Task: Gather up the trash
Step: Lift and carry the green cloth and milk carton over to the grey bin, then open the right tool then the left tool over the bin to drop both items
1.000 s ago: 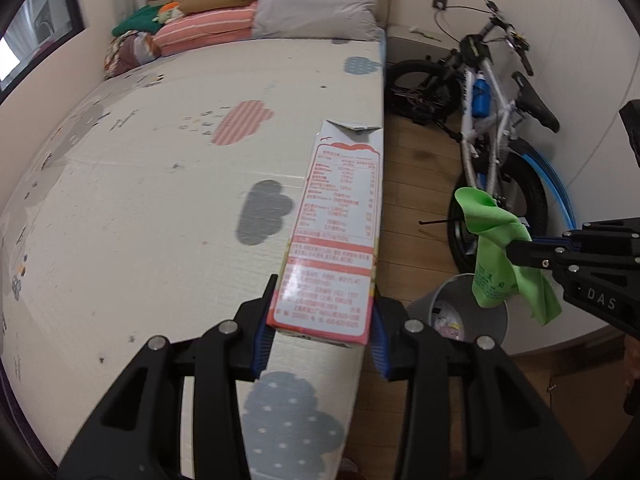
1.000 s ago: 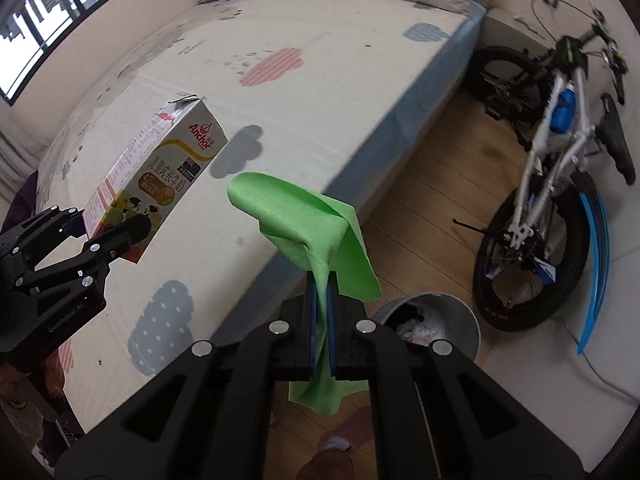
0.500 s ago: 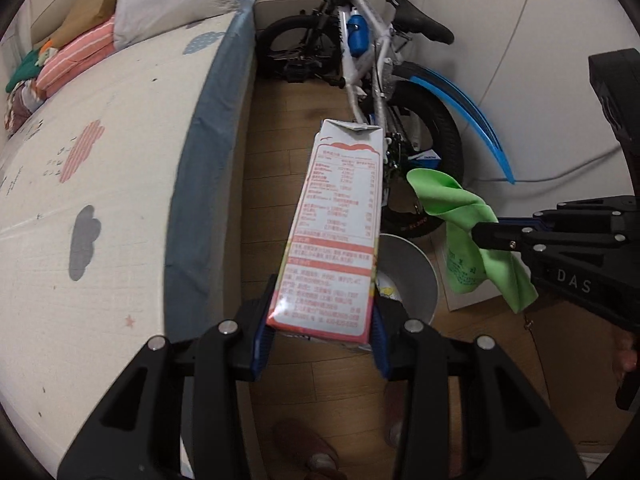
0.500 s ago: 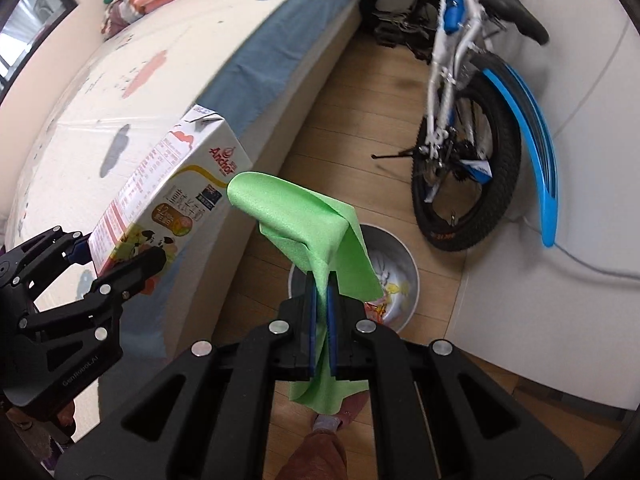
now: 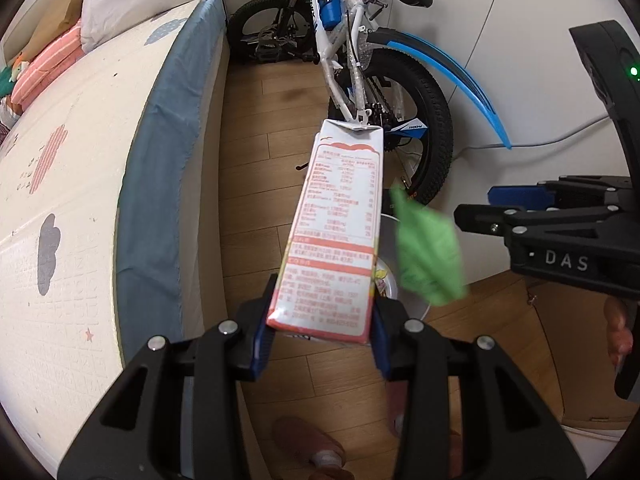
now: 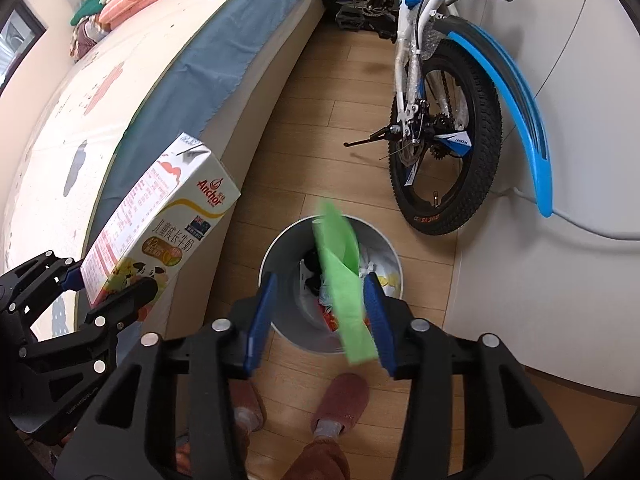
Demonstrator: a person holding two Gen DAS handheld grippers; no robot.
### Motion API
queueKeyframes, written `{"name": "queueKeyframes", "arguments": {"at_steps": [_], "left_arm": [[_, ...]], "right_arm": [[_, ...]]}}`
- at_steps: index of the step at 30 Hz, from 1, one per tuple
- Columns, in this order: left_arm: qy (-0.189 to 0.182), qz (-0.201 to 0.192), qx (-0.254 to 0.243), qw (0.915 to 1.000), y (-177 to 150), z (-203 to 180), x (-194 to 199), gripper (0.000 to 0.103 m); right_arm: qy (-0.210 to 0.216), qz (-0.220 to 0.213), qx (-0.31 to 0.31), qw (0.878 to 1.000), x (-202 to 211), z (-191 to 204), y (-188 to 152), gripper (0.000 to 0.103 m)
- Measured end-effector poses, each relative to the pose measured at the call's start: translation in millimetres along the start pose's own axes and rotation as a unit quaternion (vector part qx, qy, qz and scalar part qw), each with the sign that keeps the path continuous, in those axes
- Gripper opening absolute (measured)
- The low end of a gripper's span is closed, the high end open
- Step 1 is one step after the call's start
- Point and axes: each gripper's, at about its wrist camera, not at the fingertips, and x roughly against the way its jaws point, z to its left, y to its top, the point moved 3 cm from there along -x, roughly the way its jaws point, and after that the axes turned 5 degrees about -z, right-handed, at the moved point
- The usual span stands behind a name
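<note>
My left gripper (image 5: 322, 328) is shut on the bottom end of a white and red milk carton (image 5: 336, 228), which sticks out tilted above the floor beside the bed. In the right wrist view this carton (image 6: 160, 224) and the left gripper (image 6: 108, 292) are at the left. My right gripper (image 6: 320, 312) hangs over a grey trash bin (image 6: 280, 248) with its jaws opening. A blurred green cloth (image 6: 344, 280) slips down between the blue pads, above the bin's trash. The left wrist view shows that cloth (image 5: 430, 256) loose in the air beside the right gripper (image 5: 500, 204).
A bed (image 6: 120, 100) with a cloud-print cover runs along the left. A white and blue bicycle (image 6: 440, 140) stands on the wooden floor behind the bin. A white wall panel (image 6: 560, 280) lies to the right. The person's slippers (image 6: 340, 400) are just before the bin.
Both grippers swung from over the bed to above the floor by the bin and tipped downward. The right jaws parted and the green cloth left their grip. The left still holds the carton.
</note>
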Motion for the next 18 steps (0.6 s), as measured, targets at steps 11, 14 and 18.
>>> {"name": "queueKeyframes", "arguments": {"at_steps": [11, 14, 18], "left_arm": [[-0.008, 0.009, -0.021, 0.9997, -1.9, -10.5, -10.3, 0.04], [-0.023, 0.009, -0.028, 0.9993, 0.0, -16.0, -14.4, 0.043], [-0.023, 0.002, -0.036, 0.9991, 7.2, -24.8, -20.3, 0.068]], "right_arm": [[-0.017, 0.003, -0.014, 1.0, 4.7, -17.6, -0.9, 0.046], [-0.019, 0.003, -0.019, 1.0, 8.5, -21.7, -4.2, 0.047], [-0.02, 0.001, -0.023, 1.0, 12.5, -27.5, -8.6, 0.052]]}}
